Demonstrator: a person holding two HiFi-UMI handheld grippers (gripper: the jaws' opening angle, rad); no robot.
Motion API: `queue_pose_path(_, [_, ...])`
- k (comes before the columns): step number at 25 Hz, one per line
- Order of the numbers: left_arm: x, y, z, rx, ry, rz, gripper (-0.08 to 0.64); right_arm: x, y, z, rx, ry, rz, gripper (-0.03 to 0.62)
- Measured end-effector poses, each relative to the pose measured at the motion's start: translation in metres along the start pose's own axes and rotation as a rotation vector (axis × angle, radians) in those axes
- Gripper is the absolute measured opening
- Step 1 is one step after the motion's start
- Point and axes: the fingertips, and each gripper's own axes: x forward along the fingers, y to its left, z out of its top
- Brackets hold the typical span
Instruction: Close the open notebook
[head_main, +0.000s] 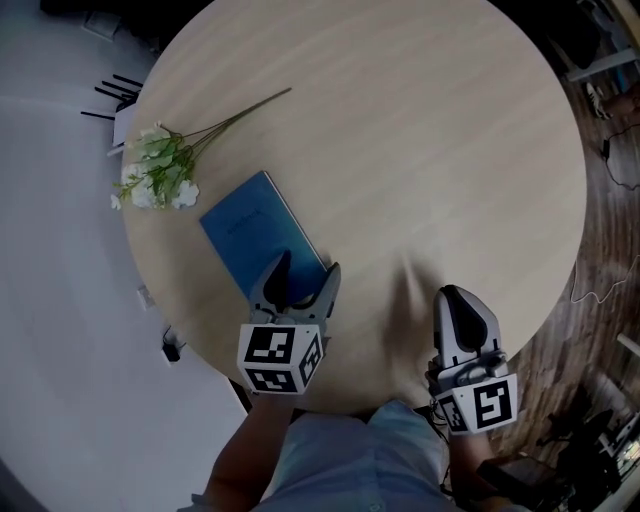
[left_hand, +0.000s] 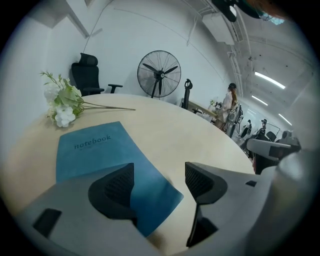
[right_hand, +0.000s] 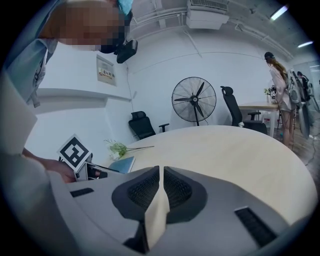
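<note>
Left tongs (left_hand: 157, 182) released above the notebook (left_hand: 95, 150) near its corner; right tongs (right_hand: 160, 176) clenched, empty. Cover appears shut on bench (left_hand: 200, 135): lift clear without snagging.

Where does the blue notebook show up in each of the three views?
Head view: notebook left of centre, closed, cover up.
Left gripper view: notebook lower left, title readable.
Right gripper view: notebook small, left of centre.
Shared landmark: white flowers by its far end.

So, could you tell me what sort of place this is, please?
Probably an open office or lab workspace: a black office chair and a pedestal fan stand behind the round wooden table, which holds a blue notebook.
</note>
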Motion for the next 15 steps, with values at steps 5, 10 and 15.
queue_pose_path(5, [0.006, 0.004, 0.0, -0.049, 0.025, 0.018, 0.324, -0.009, -0.012, 0.0, 0.009, -0.006, -0.009, 0.052])
queue_pose_path(10, [-0.006, -0.01, 0.006, -0.09, 0.01, 0.013, 0.321, -0.025, -0.009, 0.017, -0.008, -0.021, 0.023, 0.052])
queue_pose_path(15, [-0.078, -0.043, 0.048, -0.056, -0.185, 0.068, 0.281, -0.048, 0.015, 0.058, -0.061, -0.074, 0.101, 0.052])
